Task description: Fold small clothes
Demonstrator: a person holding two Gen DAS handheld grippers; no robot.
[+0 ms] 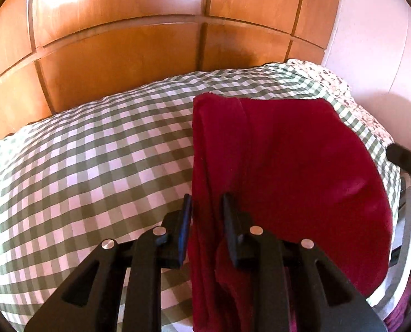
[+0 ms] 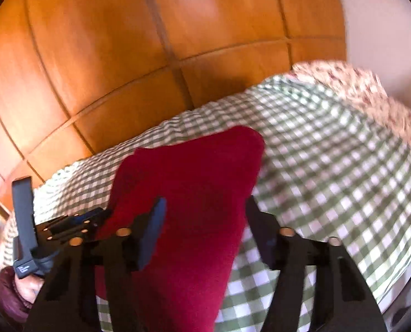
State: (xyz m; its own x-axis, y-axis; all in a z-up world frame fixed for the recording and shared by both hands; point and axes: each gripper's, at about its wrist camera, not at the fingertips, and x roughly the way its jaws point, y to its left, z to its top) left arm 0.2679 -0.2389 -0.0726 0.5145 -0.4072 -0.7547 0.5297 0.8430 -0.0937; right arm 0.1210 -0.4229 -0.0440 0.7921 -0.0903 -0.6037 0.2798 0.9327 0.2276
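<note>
Dark red soft folded garment lying lengthwise ahead on green-checked bed cover, edge pinched narrowly in left hand-held gripper, nearer; right hand-held gripper wide, straddling.

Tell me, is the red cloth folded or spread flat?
Folded. The red cloth shows stacked layers along its left edge, between the left gripper's fingers, on the checked bedcover.

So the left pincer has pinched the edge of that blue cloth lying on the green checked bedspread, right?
Not quite: the cloth is dark red, not blue, as the left wrist view shows. The rest holds: the left gripper has its fingers closed on the cloth's edge, and it lies on the green checked bedspread.
</note>
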